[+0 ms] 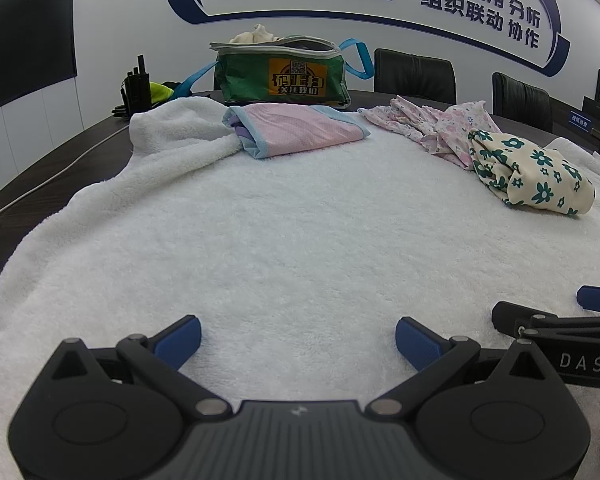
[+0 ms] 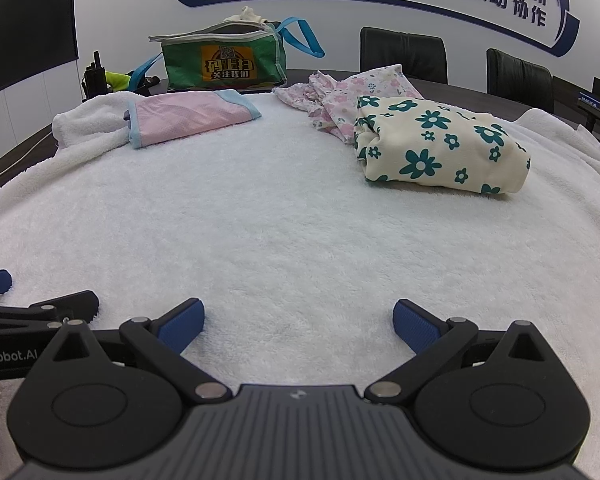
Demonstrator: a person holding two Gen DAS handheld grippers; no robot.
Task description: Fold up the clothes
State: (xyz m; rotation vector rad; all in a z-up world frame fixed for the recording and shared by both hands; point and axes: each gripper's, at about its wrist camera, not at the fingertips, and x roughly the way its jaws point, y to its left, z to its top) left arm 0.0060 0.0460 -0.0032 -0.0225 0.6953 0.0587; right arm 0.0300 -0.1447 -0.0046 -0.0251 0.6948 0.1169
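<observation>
The cream garment with green flowers (image 2: 440,148) lies bunched at about two o'clock on the white towel (image 2: 280,232), touching the crumpled pink floral garment (image 2: 340,96) just behind it; a folded pink piece with blue trim (image 2: 188,118) sits at eleven o'clock, the green bag (image 2: 224,62) beyond it. The right gripper (image 2: 298,326) and left gripper (image 1: 298,340) hover side by side at six o'clock, fingers spread wide and empty. The likely risk: a reach for the cream piece could catch the pink floral cloth too, dragging both, or pinch the plush towel beneath and pull it across the table.
</observation>
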